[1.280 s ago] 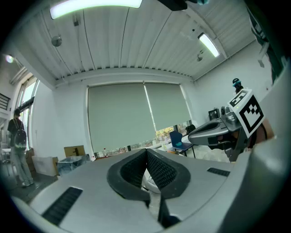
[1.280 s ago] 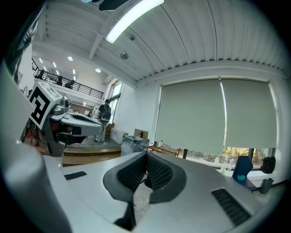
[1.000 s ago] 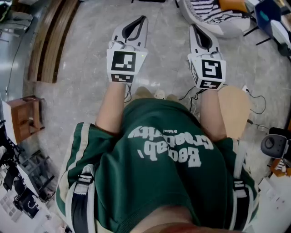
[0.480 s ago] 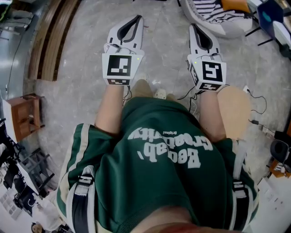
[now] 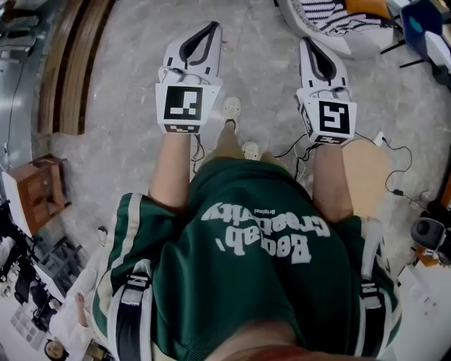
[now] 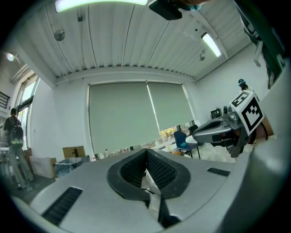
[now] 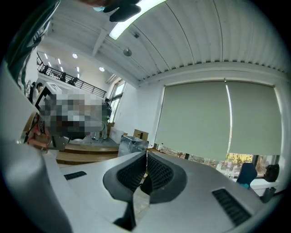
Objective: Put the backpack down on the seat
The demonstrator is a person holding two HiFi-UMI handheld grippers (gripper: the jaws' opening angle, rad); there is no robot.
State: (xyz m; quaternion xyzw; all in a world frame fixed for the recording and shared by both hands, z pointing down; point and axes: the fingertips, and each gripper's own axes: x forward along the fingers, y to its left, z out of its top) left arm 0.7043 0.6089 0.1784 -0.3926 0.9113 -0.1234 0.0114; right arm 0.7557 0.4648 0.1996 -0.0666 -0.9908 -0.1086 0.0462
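- My head view: bright, even light, soft shadows on floor (image 5: 261, 63); edges bend.
- Gripper views: fisheye w/ black corners; ceiling strips (image 6: 104, 3) blown out; blinds (image 6: 132, 118) glow, daylight behind.

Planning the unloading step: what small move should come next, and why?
Probably draw the left gripper back toward the left shoulder strap and open it. It and the right gripper are shut on nothing, held out front, black straps sit on both shoulders, and the wooden seat stands at the person's right.
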